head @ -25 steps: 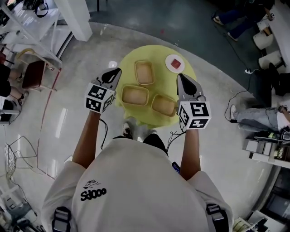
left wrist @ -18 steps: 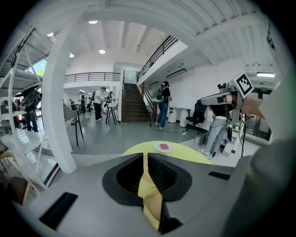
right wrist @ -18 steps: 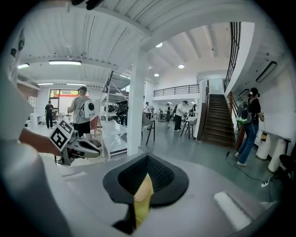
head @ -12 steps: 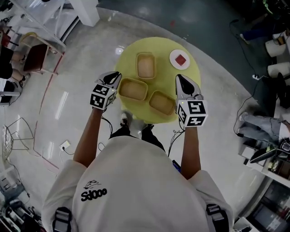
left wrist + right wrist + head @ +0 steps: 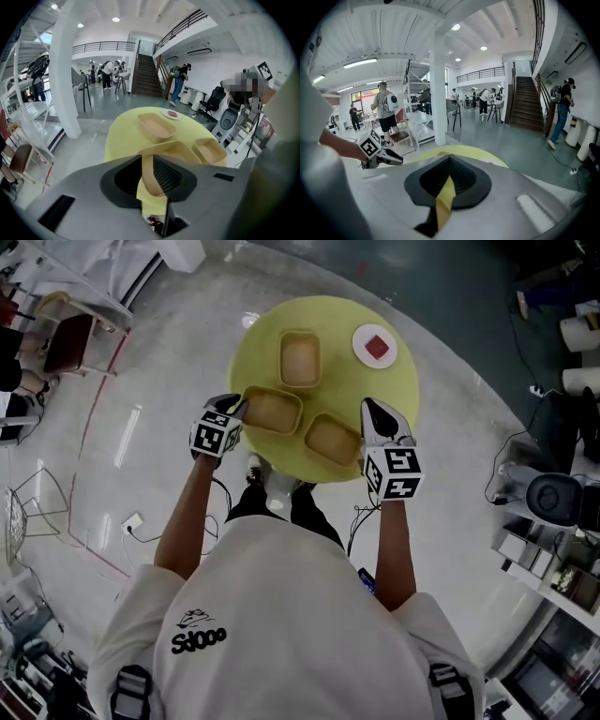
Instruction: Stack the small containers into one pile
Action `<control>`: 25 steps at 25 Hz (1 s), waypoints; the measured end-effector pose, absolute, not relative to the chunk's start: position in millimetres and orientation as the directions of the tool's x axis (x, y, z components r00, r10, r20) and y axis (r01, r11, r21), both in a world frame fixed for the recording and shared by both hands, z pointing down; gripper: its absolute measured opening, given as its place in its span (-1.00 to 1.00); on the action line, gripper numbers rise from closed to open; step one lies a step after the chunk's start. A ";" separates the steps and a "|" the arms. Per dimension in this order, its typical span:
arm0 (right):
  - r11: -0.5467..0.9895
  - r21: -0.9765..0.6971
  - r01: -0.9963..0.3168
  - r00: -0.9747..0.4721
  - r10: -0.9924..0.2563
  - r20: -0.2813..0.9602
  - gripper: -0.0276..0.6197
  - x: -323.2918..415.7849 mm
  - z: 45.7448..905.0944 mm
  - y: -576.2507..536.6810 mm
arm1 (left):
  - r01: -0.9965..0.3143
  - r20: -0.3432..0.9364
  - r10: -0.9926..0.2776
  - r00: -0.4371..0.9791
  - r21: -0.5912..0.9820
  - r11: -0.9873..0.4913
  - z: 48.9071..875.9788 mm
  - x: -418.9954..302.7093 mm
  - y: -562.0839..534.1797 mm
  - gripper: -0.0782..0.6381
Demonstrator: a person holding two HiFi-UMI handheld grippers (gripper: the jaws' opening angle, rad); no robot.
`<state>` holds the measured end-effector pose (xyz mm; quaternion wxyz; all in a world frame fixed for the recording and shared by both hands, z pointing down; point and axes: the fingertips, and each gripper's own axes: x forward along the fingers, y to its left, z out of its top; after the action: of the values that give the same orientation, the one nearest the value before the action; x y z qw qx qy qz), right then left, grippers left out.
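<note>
Since a second ago the left gripper [image 5: 240, 406] has closed in from beside the table onto the corner of the left container [image 5: 272, 412]. The right gripper [image 5: 373, 407] sits about where it was, at the right container's far corner.

Round yellow table [image 5: 342, 320], holding everything. Three shallow tan containers on it, all separate and none nested yet: left container and right container [image 5: 330, 440] side by side near the person, just about touching, and far container [image 5: 300, 359] behind them, apart.

Left gripper: jaws pinched on the left container's wall, which fills the gap in the left gripper view. Container looks to be still sitting on the table.

Right gripper: jaws nearly together, only a sliver of table showing between them, holding nothing.

Small white plate [image 5: 375, 345] with a red piece on it, far right, not involved.

Step, as I read it: first pick just made, stacking not begun. Next move likely calls for lifting the left container level and lowering it squarely into a neighbour. The thin wall grip could let it tilt.
</note>
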<state>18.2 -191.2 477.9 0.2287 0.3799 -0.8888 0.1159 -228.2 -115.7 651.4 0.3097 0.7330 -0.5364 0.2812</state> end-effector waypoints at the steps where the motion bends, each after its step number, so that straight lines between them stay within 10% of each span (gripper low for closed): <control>1: 0.682 -0.039 -0.731 -0.604 -0.618 0.503 -0.88 20.0 483.7 -189.8 | -0.963 0.757 -0.600 0.258 0.150 -0.224 657.2 -228.8 -114.2 -0.56; 25: 0.623 -0.073 -0.779 -0.549 -0.621 0.560 -0.88 53.6 517.1 -172.7 | -0.964 0.786 -0.570 0.239 0.264 -0.040 688.5 -241.2 -109.0 -0.71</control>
<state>53.6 -172.7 517.1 0.2494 0.4043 -0.8655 0.1588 -241.2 -109.0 688.5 0.4001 0.6779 -0.5656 0.2459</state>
